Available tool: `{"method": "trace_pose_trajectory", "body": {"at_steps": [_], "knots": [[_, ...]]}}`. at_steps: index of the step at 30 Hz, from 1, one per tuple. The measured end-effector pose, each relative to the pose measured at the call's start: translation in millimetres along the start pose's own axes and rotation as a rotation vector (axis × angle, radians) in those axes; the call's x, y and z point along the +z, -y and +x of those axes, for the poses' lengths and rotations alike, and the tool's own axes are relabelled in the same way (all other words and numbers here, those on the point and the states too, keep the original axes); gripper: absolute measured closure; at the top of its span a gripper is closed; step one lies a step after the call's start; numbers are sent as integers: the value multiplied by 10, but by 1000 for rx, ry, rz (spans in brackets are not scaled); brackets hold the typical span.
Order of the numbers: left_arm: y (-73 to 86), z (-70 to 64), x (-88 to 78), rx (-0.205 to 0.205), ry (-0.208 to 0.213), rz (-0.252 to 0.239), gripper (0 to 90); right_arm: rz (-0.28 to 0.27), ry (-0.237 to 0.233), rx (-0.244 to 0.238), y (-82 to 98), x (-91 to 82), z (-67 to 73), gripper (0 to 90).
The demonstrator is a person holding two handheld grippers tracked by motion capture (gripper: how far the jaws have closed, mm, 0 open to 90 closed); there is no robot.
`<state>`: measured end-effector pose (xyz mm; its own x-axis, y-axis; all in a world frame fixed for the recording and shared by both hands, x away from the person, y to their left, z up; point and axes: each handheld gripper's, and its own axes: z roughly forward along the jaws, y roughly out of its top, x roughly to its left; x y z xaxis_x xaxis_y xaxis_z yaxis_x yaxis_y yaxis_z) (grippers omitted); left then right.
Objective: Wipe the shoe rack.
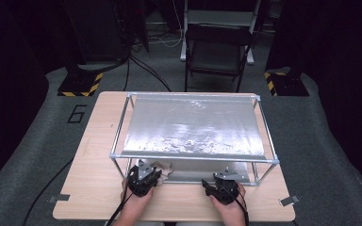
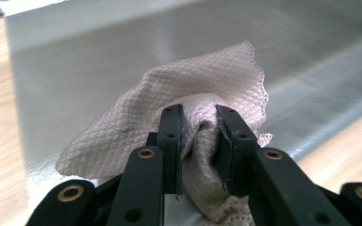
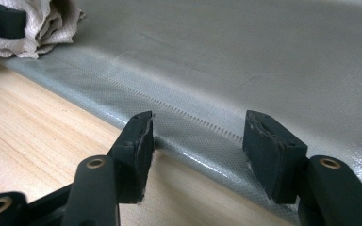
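Left gripper [image 2: 199, 141] clamped (right gripper [image 3: 195, 150] agape)

A folding chair [image 1: 218, 52] stands on grey carpet [image 1: 37, 141] behind the wooden table [image 1: 99, 141].

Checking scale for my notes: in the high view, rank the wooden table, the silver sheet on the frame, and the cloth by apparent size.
1. Wooden table
2. Silver sheet
3. Cloth, clearly smallest, pinched in the left tongs

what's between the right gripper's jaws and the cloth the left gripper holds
Bare wooden tabletop and the grey mat's edge separate the right gripper from the cloth, per the right gripper view.
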<state>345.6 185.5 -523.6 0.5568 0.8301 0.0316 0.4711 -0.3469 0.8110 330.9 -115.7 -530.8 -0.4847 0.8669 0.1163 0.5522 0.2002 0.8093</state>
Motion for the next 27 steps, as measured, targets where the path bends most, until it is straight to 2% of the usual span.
{"method": "trace_pose_trajectory", "body": {"at_steps": [2,3,4,5,6,7,8,9,10,11,12,13,14,15,16,17,18,20,23,24,25,26,27], "knots": [[10,45,-13,-10,4,-3,728,1,1,-2,0,-1,-1,434],[12,66,-22,-12,-6,-3,728,-4,-6,-1,1,3,-1,435],[12,93,-37,6,-29,6,728,-4,-6,-1,1,3,-1,435],[32,144,-52,-2,-52,7,728,1,-1,-3,0,-1,1,436],[40,169,-58,-26,-56,9,729,2,0,-4,0,-1,0,436],[40,169,-58,-26,-56,9,729,2,0,-4,0,-1,0,436],[44,178,-50,-56,-56,-4,729,2,-1,-5,0,-1,0,436],[33,216,-62,-30,-64,28,729,2,-1,-3,-1,0,4,436],[29,181,-22,-71,-62,-15,730,27,11,-38,-9,-16,-13,435],[13,147,-2,-73,-55,-15,730,26,12,-36,-9,-14,-10,434],[4,135,12,-51,-40,-9,730,24,3,-33,-9,-14,-11,435],[-10,65,51,-73,-10,-23,730,24,8,-34,-9,-12,-11,434],[-20,26,70,-72,3,-28,730,13,4,-16,-10,-8,1,434],[-62,-46,92,-7,24,1,730,14,-1,-20,-8,-6,-4,434],[-62,-46,92,-7,24,1,729,14,-1,-20,-8,-6,-4,434],[-75,-102,112,-9,26,-5,729,18,4,-28,-8,-7,-9,435],[-82,-121,111,4,23,3,729,11,-3,-16,-9,-4,-1,435],[-74,-88,109,12,28,-4,729,25,10,-34,-9,-12,-12,435],[-31,2,45,35,-1,8,728,1,-6,-14,1,6,3,443],[-12,39,20,29,-16,10,728,-8,-32,8,-2,8,21,443],[13,77,3,10,-20,4,728,-3,-36,2,-1,12,27,450],[26,129,-20,10,-32,7,728,-25,-47,13,11,33,40,455],[51,202,-53,-3,-54,6,728,7,-41,-27,-15,18,54,460]]}}
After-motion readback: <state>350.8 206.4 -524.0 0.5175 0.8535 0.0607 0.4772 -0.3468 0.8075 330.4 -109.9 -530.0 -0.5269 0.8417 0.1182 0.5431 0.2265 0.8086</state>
